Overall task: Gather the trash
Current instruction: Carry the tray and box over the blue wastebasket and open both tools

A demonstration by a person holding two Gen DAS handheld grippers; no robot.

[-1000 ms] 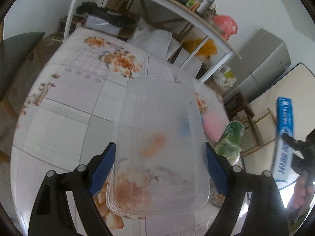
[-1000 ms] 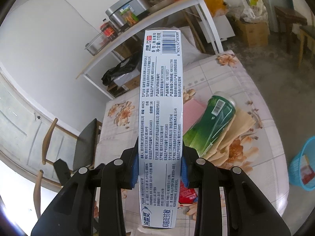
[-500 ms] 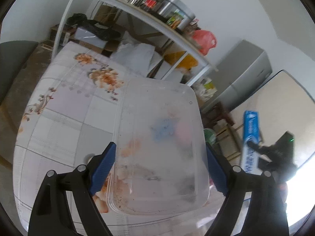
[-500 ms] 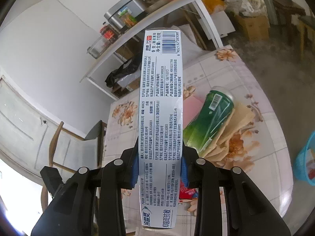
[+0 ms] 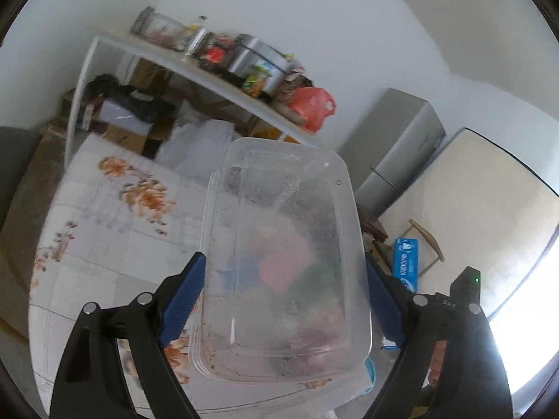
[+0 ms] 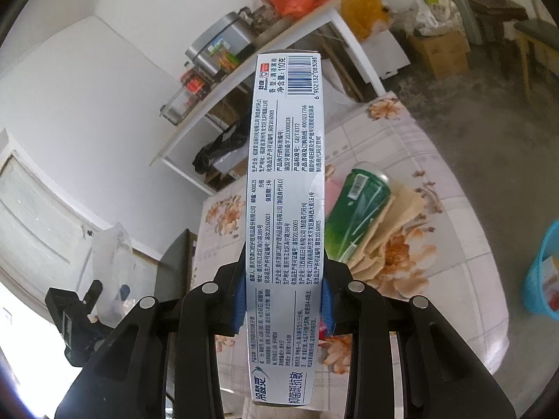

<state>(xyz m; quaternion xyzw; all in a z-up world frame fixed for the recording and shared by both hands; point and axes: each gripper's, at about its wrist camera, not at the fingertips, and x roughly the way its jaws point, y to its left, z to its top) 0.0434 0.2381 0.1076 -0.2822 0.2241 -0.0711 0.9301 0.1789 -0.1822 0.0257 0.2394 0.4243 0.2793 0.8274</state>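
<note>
My left gripper (image 5: 283, 300) is shut on a clear, dirty plastic food container (image 5: 283, 255), held up above the floral table (image 5: 115, 216). My right gripper (image 6: 283, 293) is shut on a long white and blue toothpaste box (image 6: 286, 188), held upright above the table (image 6: 419, 160). That box (image 5: 405, 265) and the right gripper's body also show at the right of the left wrist view. A green bottle (image 6: 356, 209) lies on tan paper (image 6: 394, 230) on the table, next to a pink item (image 6: 332, 185). A blue bin (image 6: 545, 272) stands on the floor at the right.
A white shelf (image 6: 244, 80) with jars, a metal pot and an orange bag stands behind the table. A grey cabinet (image 5: 401, 153) and a leaning board are by the wall. A dark chair (image 6: 174, 258) is at the table's left. Cardboard boxes (image 6: 440, 52) sit on the floor.
The left gripper has lifted and tilted upward with the container, so more wall and shelf show. The right gripper has held the box almost still, drifting slightly.
</note>
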